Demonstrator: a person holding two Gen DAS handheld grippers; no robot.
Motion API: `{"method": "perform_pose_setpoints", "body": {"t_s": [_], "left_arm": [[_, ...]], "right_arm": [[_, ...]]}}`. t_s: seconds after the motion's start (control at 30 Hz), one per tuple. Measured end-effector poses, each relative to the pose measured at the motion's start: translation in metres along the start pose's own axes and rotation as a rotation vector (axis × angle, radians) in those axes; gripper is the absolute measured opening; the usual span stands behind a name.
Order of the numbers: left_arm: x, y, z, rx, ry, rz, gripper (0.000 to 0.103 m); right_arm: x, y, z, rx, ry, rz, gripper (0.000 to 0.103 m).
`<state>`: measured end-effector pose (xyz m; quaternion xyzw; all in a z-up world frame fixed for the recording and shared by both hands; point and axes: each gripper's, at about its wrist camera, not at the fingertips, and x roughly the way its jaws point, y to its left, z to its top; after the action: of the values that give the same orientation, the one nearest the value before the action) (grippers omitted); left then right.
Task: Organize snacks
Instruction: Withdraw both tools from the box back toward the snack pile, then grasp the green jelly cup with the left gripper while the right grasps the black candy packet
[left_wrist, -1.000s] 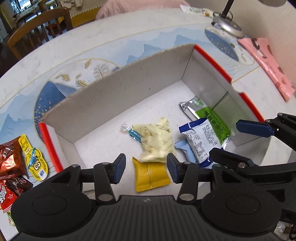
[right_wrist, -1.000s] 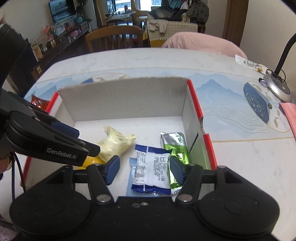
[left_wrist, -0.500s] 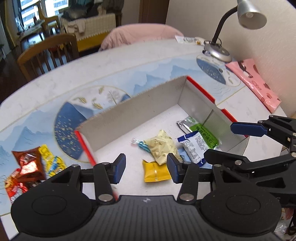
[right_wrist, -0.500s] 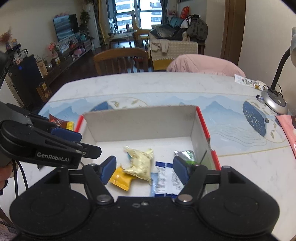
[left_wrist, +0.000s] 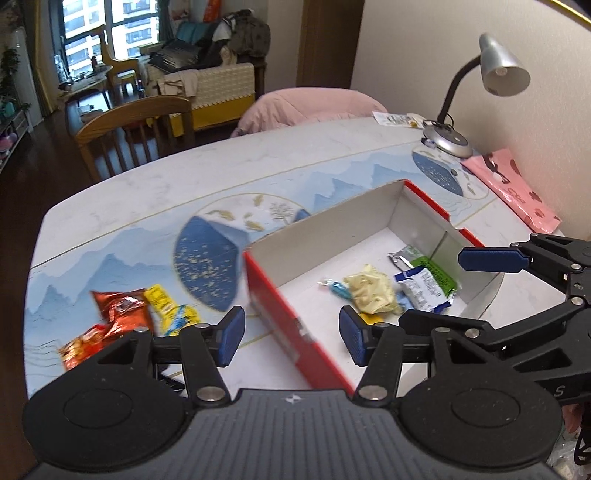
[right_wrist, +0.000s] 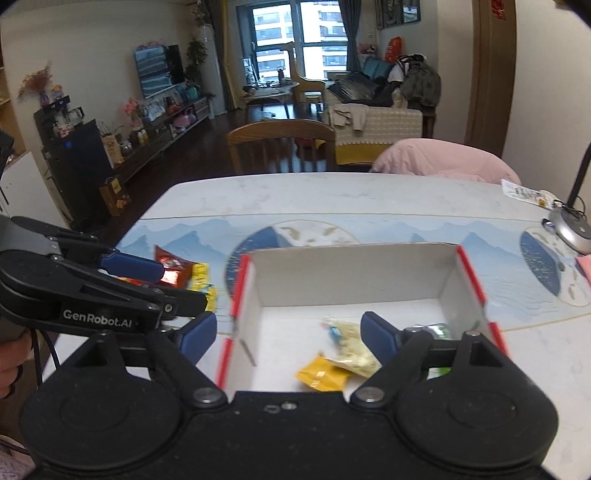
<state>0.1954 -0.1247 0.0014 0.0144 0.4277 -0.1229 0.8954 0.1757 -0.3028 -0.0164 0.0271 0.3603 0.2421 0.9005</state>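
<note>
Left wrist view: left claw (left_wrist: 291, 339) and right claw (right_wrist: 286, 336) are hanging empty, jaws just widening. Snack packets (left_wrist: 125, 314) are lying on worktop (left_wrist: 147, 206) beside box (left_wrist: 295, 325); crowded packets risk a double grab.

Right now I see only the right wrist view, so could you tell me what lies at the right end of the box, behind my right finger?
Observer: A blue-and-white packet lies there in the box, overlapping a green packet.
Operator: Thank you. How many snacks lie outside the box, behind the left gripper?
Observer: The left wrist view shows three: a red packet, a yellow packet beside it, and an orange-red packet nearest the edge of the table.
</note>
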Motion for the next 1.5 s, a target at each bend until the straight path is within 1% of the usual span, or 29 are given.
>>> {"method": "perform_pose_setpoints", "body": {"t_s": [0.13, 0.2, 0.3, 0.37, 0.43, 0.5, 0.67, 0.8, 1.1, 1.3, 1.5], "left_arm": [[-0.014, 0.023, -0.014, -0.016, -0.026, 0.021, 0.065], [-0.019, 0.036, -0.021, -0.027, -0.033, 0.034, 0.066], [-0.024, 0.058, -0.029, -0.067, -0.028, 0.043, 0.068], [-0.028, 0.073, -0.036, -0.09, -0.036, 0.052, 0.073], [-0.03, 0.09, -0.044, -0.113, -0.043, 0.063, 0.074], [-0.03, 0.106, -0.051, -0.134, -0.04, 0.089, 0.074], [-0.026, 0.153, -0.073, -0.213, -0.003, 0.135, 0.074], [-0.021, 0.18, -0.091, -0.239, 0.027, 0.166, 0.074], [0.002, 0.221, -0.122, -0.272, 0.099, 0.2, 0.074], [0.023, 0.236, -0.136, -0.305, 0.157, 0.186, 0.074], [0.039, 0.245, -0.144, -0.316, 0.189, 0.174, 0.074]], "right_arm": [[0.004, 0.024, 0.002, -0.007, -0.016, 0.033, 0.093], [0.007, 0.036, 0.003, -0.016, -0.021, 0.04, 0.098], [0.014, 0.054, 0.003, -0.03, -0.022, 0.062, 0.1], [0.02, 0.066, 0.003, -0.041, -0.02, 0.068, 0.102], [0.026, 0.077, 0.003, -0.048, -0.016, 0.073, 0.102], [0.034, 0.086, 0.0, -0.052, -0.002, 0.076, 0.103], [0.055, 0.107, -0.008, -0.052, 0.046, 0.083, 0.103], [0.071, 0.122, -0.012, -0.072, 0.077, 0.091, 0.103], [0.109, 0.16, -0.02, -0.204, 0.137, 0.151, 0.103], [0.144, 0.172, -0.024, -0.268, 0.207, 0.188, 0.103], [0.179, 0.179, -0.028, -0.319, 0.268, 0.18, 0.101]]}}
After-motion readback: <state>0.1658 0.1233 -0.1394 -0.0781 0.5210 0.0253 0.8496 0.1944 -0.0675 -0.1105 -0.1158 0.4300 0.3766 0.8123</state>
